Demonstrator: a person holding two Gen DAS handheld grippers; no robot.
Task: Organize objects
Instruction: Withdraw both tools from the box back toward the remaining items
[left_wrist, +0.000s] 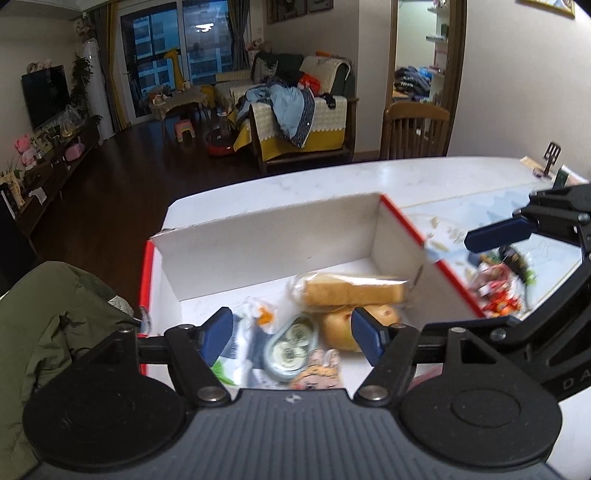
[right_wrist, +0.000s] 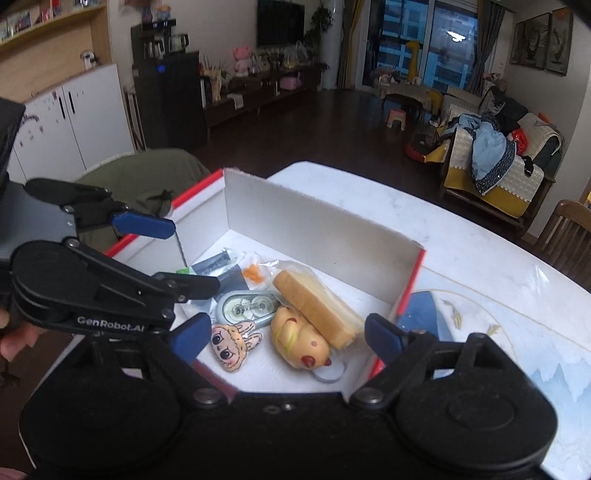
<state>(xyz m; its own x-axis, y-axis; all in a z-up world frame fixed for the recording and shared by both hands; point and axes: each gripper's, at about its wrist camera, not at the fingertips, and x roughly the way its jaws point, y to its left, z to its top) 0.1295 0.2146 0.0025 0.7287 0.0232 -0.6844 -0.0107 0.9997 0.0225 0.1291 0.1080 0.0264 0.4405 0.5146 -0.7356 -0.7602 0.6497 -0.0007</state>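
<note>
Holding both claws open and empty, your left claw (left_wrist: 291, 334) and right claw (right_wrist: 282, 338) hover over the snack-filled cardboard box (right_wrist: 317, 221) on the desk (right_wrist: 480, 254).

A dark wooden floor (left_wrist: 122, 177) stretches to tall windows (left_wrist: 177, 48) with night outside. A sofa (left_wrist: 306, 114) heaped with clothes stands by the far wall, a pink stool (left_wrist: 183, 129) and a small table (left_wrist: 177, 101) before it. A TV (left_wrist: 46, 94) hangs over a low cabinet (left_wrist: 48, 162) crowded with a pink plush (right_wrist: 242, 57) and small ornaments. A wooden chair (left_wrist: 415, 127) sits behind the desk (left_wrist: 332, 177). A green jacket (left_wrist: 55, 314) lies beside the desk. White cupboards (right_wrist: 70, 122) and a dark dispenser (right_wrist: 170, 96) line another wall.
</note>
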